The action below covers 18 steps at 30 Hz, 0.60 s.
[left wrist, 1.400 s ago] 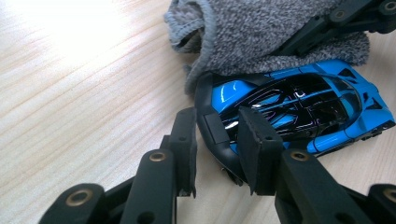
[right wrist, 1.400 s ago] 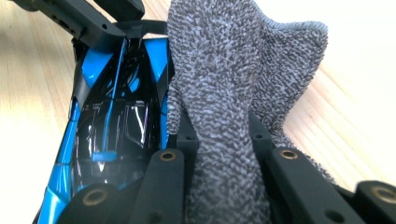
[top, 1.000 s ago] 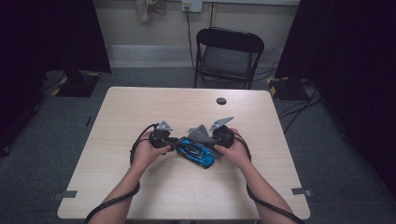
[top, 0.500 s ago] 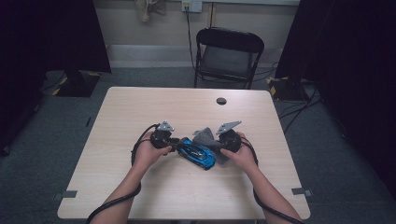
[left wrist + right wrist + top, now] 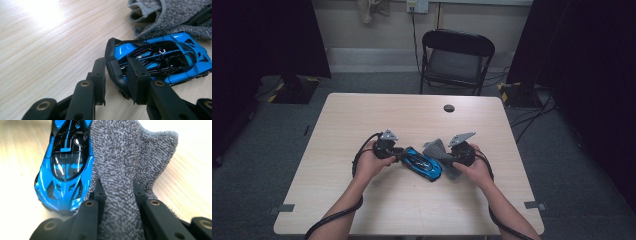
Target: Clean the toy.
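A blue and black toy car (image 5: 422,164) lies on the wooden table (image 5: 362,115) between both hands. My left gripper (image 5: 401,154) is shut on the car's rear end; in the left gripper view the pads (image 5: 136,80) clamp the black rear wing of the car (image 5: 160,60). My right gripper (image 5: 446,156) is shut on a grey knitted cloth (image 5: 435,148). In the right gripper view the cloth (image 5: 120,157) bunches up between the jaws of the gripper (image 5: 117,192) and rests against the side of the car (image 5: 66,162). The cloth (image 5: 172,15) lies beyond the car's far side.
A small black round object (image 5: 449,108) sits near the table's far edge. A black folding chair (image 5: 457,55) stands behind the table, with cables and dark curtains around it.
My right gripper has shifted a little to the right with the cloth in it. The left gripper and the car have stayed put.
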### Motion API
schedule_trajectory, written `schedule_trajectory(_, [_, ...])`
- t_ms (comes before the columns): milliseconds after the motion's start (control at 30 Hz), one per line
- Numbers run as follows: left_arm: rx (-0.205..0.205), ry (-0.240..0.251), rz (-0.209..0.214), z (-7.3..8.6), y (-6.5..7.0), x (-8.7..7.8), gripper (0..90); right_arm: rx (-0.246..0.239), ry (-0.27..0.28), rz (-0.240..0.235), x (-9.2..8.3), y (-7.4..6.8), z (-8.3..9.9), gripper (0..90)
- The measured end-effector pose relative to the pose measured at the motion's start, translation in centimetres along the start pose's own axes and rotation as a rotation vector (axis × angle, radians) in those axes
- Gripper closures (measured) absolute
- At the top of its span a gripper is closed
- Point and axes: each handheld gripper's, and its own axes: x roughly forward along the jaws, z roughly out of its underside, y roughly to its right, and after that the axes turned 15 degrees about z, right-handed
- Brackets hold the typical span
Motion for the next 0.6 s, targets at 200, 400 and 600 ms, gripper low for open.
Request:
schedule_trajectory(200, [-0.003, 0.003, 0.003, 0.0, 0.0, 0.0, 69.3, 0.005, -0.012, -0.002, -0.6, 0.2, 0.2, 74.1])
schedule_trajectory(400, [-0.003, 0.004, 0.003, 0.0, 0.0, 0.0, 69.3, 0.015, -0.013, 0.006, -1.3, 0.8, 0.3, 74.1])
schedule_trajectory(600, [-0.007, 0.008, 0.006, 0.1, 0.0, 0.0, 69.3, 0.017, 0.027, 0.058, -1.5, 1.3, -0.7, 74.2])
